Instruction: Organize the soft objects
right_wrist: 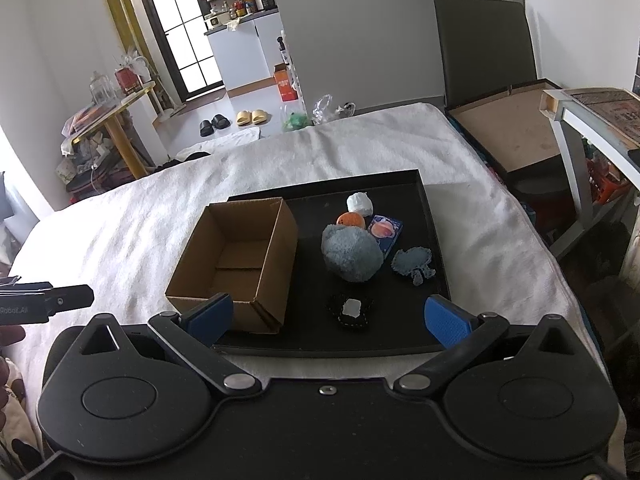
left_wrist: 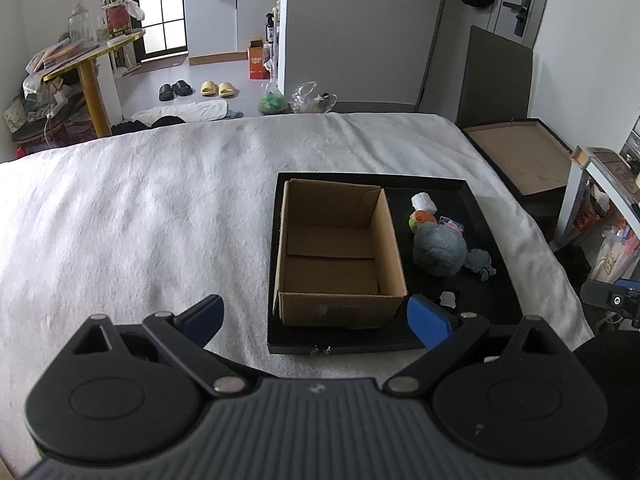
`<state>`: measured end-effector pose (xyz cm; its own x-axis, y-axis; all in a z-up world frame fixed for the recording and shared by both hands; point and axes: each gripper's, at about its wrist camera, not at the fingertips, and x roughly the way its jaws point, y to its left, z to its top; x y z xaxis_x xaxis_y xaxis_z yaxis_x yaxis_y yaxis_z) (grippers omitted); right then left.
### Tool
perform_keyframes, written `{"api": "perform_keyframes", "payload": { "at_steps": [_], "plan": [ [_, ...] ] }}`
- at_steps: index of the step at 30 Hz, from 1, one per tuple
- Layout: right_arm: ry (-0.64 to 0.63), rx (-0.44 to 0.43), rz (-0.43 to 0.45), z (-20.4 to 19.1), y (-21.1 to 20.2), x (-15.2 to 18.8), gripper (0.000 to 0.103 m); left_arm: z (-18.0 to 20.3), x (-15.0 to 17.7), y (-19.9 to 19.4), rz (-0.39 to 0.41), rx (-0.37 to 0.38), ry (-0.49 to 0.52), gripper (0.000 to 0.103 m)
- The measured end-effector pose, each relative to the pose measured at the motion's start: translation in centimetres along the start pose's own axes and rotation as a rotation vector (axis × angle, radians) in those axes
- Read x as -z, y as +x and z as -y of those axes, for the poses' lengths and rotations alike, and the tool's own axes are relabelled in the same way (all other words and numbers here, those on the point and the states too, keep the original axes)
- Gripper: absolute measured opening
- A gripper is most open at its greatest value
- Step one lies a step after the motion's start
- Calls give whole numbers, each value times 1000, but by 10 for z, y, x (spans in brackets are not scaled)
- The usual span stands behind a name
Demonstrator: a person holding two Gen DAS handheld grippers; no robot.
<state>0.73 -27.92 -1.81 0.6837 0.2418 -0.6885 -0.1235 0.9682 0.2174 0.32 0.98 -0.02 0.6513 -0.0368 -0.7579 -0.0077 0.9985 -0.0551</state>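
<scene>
An empty cardboard box [left_wrist: 340, 252] [right_wrist: 236, 260] stands in the left half of a black tray [left_wrist: 496, 280] [right_wrist: 424, 200] on a white bed cover. To its right lie a grey-blue fluffy ball [left_wrist: 439, 249] [right_wrist: 353, 254], an orange and green plush [left_wrist: 421, 218] [right_wrist: 351, 220], a white soft object [left_wrist: 424, 201] [right_wrist: 359, 203], a small grey-blue plush piece [left_wrist: 480, 263] [right_wrist: 414, 261], a blue packet [right_wrist: 386, 233] and a small black patch with a white centre [right_wrist: 351, 310]. My left gripper [left_wrist: 316, 320] is open and empty before the box. My right gripper [right_wrist: 330, 318] is open and empty at the tray's near edge.
The white bed cover [left_wrist: 140, 220] [right_wrist: 132, 232] spreads to the left. A black board tray [left_wrist: 520, 156] [right_wrist: 516, 128] and a shelf [right_wrist: 592, 116] stand to the right of the bed. Slippers [left_wrist: 216, 89] and bags lie on the floor beyond.
</scene>
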Motion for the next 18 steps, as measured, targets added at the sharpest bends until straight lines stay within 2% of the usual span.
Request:
{"api": "perform_keyframes", "payload": {
  "at_steps": [18],
  "plan": [
    [-9,-13,-63,7,54,-15,103,-15,-11,47,-22,-42,-42,97]
  ]
}}
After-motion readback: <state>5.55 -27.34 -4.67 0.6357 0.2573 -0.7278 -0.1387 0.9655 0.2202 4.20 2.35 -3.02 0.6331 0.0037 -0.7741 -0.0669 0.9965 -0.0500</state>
